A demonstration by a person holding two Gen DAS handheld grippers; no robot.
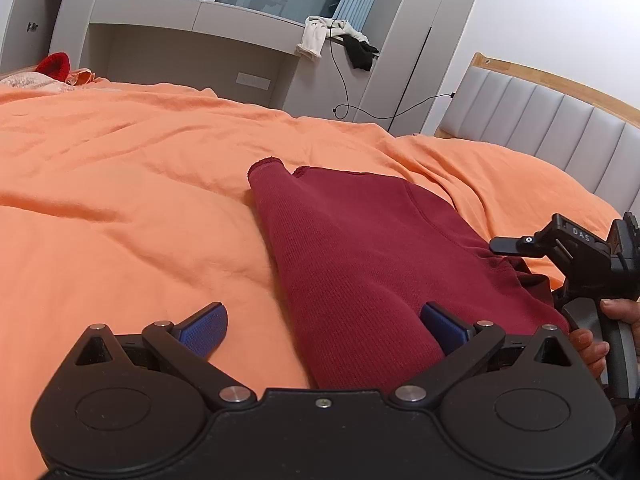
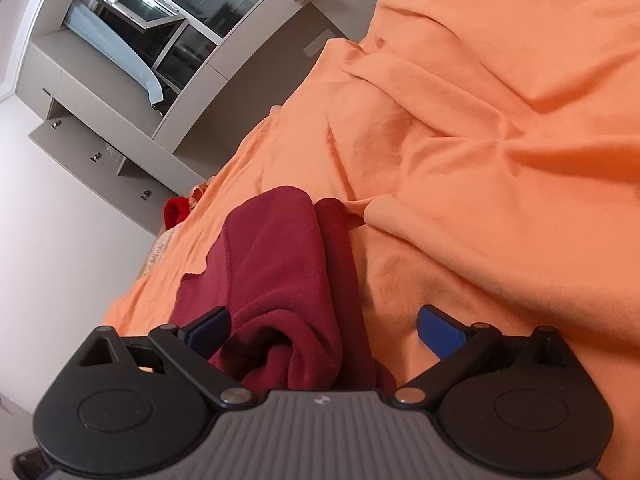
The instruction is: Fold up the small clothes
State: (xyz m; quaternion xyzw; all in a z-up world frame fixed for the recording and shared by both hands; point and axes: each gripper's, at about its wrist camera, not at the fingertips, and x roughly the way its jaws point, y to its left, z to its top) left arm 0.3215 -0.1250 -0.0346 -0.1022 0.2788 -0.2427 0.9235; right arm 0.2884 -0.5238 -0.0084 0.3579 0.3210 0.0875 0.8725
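Observation:
A dark red knit garment (image 1: 360, 256) lies partly folded on the orange bedspread (image 1: 120, 200), a sleeve end pointing away. My left gripper (image 1: 324, 326) is open, its blue fingers (image 1: 204, 328) spread over the garment's near edge. The right gripper (image 1: 560, 248) shows at the garment's right side, held by a hand. In the right wrist view the right gripper (image 2: 324, 328) is open, with the bunched red garment (image 2: 280, 280) lying between its spread fingers (image 2: 440, 330) on the bedspread (image 2: 480, 160).
A padded grey headboard (image 1: 540, 116) stands at the right. Grey cabinets and a window ledge with white and black clothes (image 1: 336, 40) are behind the bed. A red item (image 1: 54, 65) and a patterned pillow lie at the far left of the bed.

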